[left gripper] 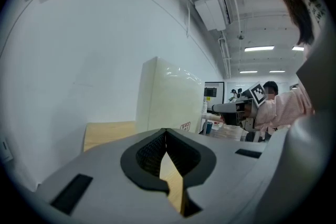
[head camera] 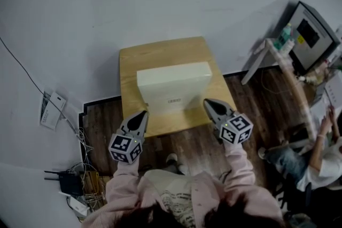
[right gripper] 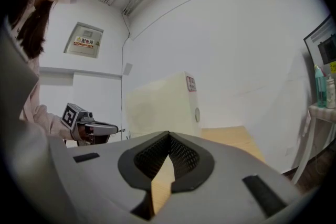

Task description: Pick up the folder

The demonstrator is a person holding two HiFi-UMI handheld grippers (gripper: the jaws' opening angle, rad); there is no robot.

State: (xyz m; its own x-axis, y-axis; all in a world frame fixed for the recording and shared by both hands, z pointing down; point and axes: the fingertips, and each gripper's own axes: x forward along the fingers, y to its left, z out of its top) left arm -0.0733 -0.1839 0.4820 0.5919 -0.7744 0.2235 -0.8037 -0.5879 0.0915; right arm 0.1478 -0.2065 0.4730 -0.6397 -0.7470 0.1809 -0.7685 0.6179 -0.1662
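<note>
Two shut, empty sets of jaws: left gripper (head camera: 142,114) and right gripper (head camera: 208,102) sit just beside the near corners of the cream, box-shaped folder (head camera: 173,87) on the light wooden desk (head camera: 160,55).

No print could be read for certain. The folder (head camera: 173,80) bore a dark label (head camera: 173,100) low on its near face, with characters too small to make out. In the right gripper view a red-and-white sticker (right gripper: 191,83) sat at the top of the folder's narrow side, illegible. In the left gripper view a low sticker (left gripper: 185,126) of the same colours was equally unreadable. On the far wall to the left, a wall sign (right gripper: 84,40) showed a yellow warning triangle above a red strip of characters, too small to read.
</note>
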